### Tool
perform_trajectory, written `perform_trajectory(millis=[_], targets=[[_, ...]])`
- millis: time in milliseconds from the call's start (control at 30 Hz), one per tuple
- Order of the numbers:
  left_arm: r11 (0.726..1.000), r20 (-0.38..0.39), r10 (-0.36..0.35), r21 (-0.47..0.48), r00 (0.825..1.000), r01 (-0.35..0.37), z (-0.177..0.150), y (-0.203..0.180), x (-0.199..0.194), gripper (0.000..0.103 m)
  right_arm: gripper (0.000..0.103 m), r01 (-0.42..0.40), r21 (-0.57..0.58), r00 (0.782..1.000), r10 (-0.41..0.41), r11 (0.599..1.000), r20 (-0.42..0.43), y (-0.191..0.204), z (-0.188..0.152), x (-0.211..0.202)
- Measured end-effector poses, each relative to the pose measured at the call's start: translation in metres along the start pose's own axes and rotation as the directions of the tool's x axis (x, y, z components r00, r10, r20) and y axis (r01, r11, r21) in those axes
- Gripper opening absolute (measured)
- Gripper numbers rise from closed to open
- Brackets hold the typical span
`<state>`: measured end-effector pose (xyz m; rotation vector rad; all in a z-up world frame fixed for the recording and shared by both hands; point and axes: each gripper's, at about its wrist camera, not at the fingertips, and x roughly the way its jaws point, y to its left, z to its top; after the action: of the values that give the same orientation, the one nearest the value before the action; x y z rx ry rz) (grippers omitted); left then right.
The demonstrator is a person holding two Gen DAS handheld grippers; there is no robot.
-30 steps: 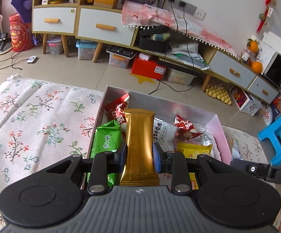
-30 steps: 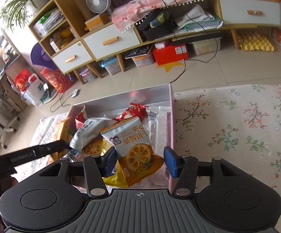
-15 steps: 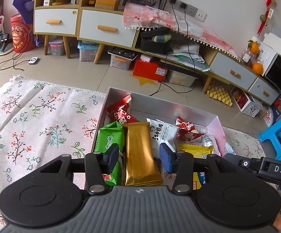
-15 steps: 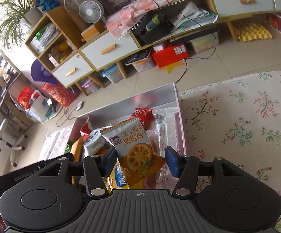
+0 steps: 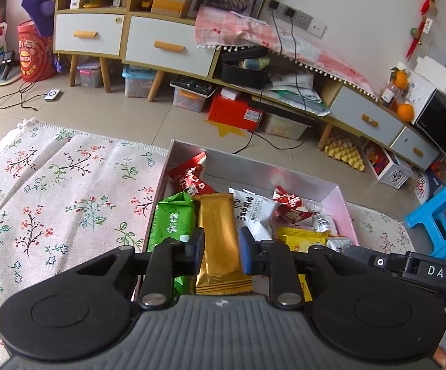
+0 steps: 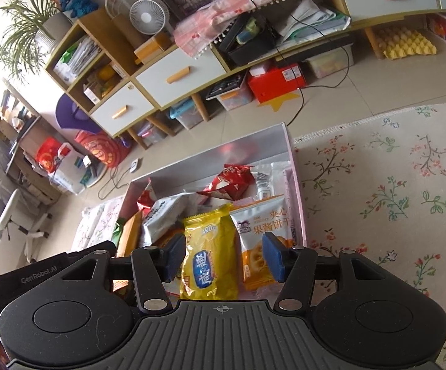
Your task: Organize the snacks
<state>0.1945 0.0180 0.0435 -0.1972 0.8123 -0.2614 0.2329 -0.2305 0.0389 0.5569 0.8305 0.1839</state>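
Note:
A pink box (image 5: 253, 166) holds several snack packets. My left gripper (image 5: 221, 249) is closing its jaws, and the pads press both long sides of a gold packet (image 5: 218, 234). That packet lies lengthwise between a green packet (image 5: 170, 225) and a white packet (image 5: 253, 209), with a red packet (image 5: 189, 178) behind them. My right gripper (image 6: 224, 257) hangs open over the box's near right part (image 6: 223, 154). A yellow packet (image 6: 210, 252) and an orange-and-white biscuit packet (image 6: 260, 219) lie side by side under its jaws; neither pad presses them.
The box stands on a floral cloth (image 5: 53, 200) that spreads to both sides (image 6: 392, 200). Past the cloth's far edge the tiled floor drops away to a long low cabinet (image 5: 167, 46). A blue stool (image 5: 445, 215) stands at the right.
The left jaws let go of the gold packet, spread, then closed on it again lower in the box. The right gripper rolled slightly; the yellow packet now shows beside the biscuit packet.

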Motion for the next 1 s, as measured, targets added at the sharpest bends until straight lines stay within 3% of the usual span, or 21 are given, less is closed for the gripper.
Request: perform_trajectory(millis=[100, 367, 500, 667, 867, 967, 1000], targets=[[1.0, -0.004, 0.002, -0.006, 1.0, -0.002, 0.0, -0.001, -0.001, 0.022, 0.055, -0.005, 0.0, 1.0, 0.005, 1.0, -0.006, 0.001, 0.0, -0.002], [0.994, -0.036, 0.101, 0.035, 0.994, -0.099, -0.014, -0.008, -0.01, 0.024, 0.055, 0.023, -0.055, 1.0, -0.023, 0.998, -0.016, 0.016, -0.007, -0.01], [0.99, -0.005, 0.122, 0.073, 0.992, -0.122, -0.018, -0.014, -0.026, 0.026, 0.055, 0.038, -0.085, 0.999, -0.038, 0.996, 0.001, 0.026, -0.012, -0.023], [0.969, 0.037, 0.198, 0.144, 0.979, -0.202, -0.024, -0.026, -0.036, 0.027, 0.055, 0.076, -0.138, 0.997, -0.073, 0.987, 0.024, 0.038, -0.023, -0.044], [0.97, 0.065, 0.195, 0.138, 0.979, -0.202, -0.034, -0.033, -0.059, 0.027, 0.055, 0.099, -0.153, 0.993, -0.089, 0.983, 0.072, 0.044, -0.036, -0.076], [0.965, 0.092, 0.207, 0.145, 0.974, -0.219, -0.043, -0.037, -0.076, 0.036, 0.059, 0.119, -0.177, 0.99, -0.104, 0.977, 0.093, 0.05, -0.049, -0.093], [0.964, 0.099, 0.211, 0.141, 0.972, -0.224, -0.047, -0.037, -0.082, 0.046, 0.062, 0.135, -0.192, 0.988, -0.117, 0.972, 0.103, 0.053, -0.055, -0.098]])
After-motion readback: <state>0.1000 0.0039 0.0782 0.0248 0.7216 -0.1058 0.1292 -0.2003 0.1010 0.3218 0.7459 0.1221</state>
